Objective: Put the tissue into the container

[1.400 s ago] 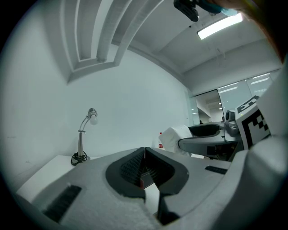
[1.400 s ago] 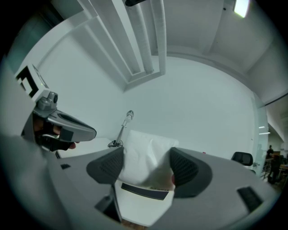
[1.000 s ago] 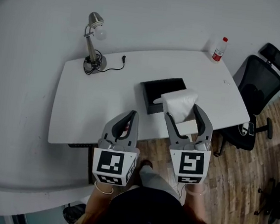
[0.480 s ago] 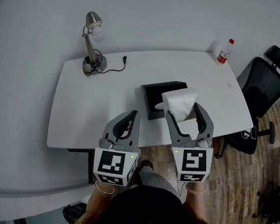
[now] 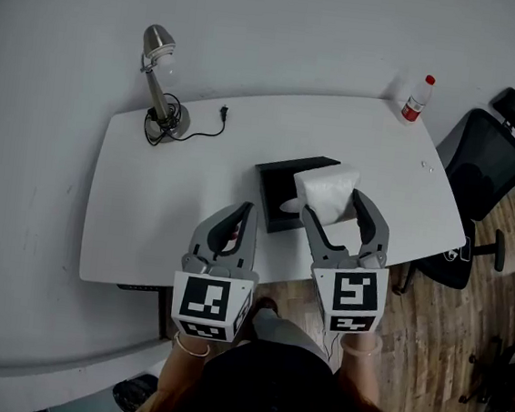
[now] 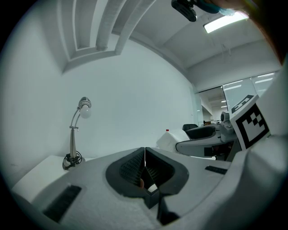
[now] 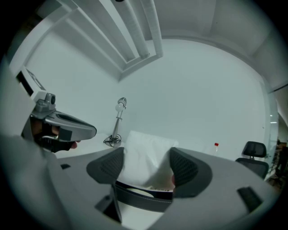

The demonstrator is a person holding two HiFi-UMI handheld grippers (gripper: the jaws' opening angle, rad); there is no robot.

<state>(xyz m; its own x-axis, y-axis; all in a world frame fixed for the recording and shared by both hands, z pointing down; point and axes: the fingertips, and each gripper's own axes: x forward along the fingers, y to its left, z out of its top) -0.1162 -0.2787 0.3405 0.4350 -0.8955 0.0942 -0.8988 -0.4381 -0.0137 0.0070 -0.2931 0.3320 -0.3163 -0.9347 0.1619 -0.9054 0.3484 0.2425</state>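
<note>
Holding the tissue [image 5: 326, 189] clamped in the right gripper [image 5: 331, 206], at the black container's [image 5: 277, 177] right end.
Right gripper view shows both pads squeezing it; only the head view shows the container. Left gripper [image 5: 241, 213], jaws together on nothing, hangs at the table [image 5: 167, 200] edge; lamp [image 5: 158, 80] and bottle [image 5: 417, 97] stand well apart.

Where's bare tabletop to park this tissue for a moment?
Widest bare patch: the table's left half, between the lamp with its cord and the black container. Another lies right of the container, up to the bottle at the far corner. Crowded around the container's near side, where the right tongs hold the tissue.
</note>
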